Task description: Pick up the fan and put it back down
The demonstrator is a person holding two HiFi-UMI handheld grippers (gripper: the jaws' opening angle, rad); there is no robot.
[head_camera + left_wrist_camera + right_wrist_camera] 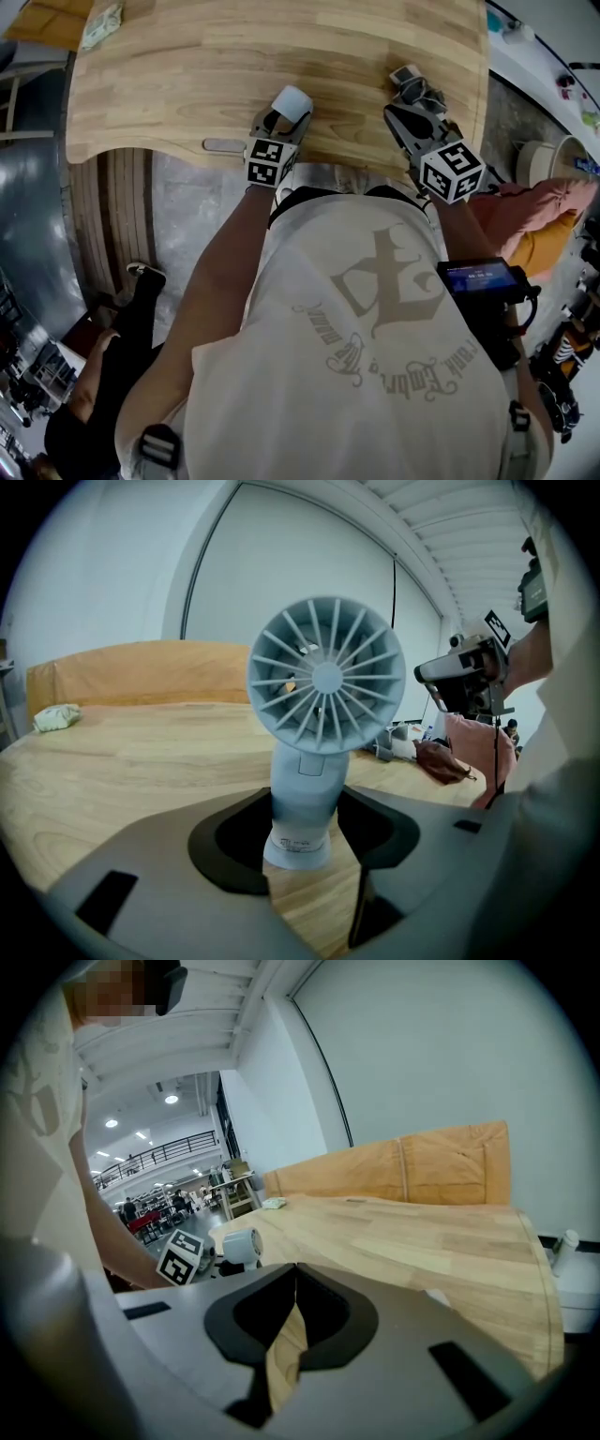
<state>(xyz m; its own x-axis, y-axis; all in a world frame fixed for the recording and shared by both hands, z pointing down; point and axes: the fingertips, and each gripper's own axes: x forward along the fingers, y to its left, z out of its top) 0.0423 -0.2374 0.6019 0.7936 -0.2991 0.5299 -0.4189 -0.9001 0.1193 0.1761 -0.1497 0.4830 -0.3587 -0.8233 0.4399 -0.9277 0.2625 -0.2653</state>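
Fan [326, 682] stands upright, grille facing left gripper [284, 114] clasping its handle; right gripper [294, 1269] closed, empty

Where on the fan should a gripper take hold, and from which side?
Take the handle, below the round head, coming in from the table's near edge. The fan stands upright, so its narrow, straight handle fits between jaws side to side; the head looks too wide. The left gripper is closed there.

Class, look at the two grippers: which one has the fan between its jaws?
The left gripper: the handle of the fan stands between its jaws. The jaws of the right gripper are together, with nothing between them.
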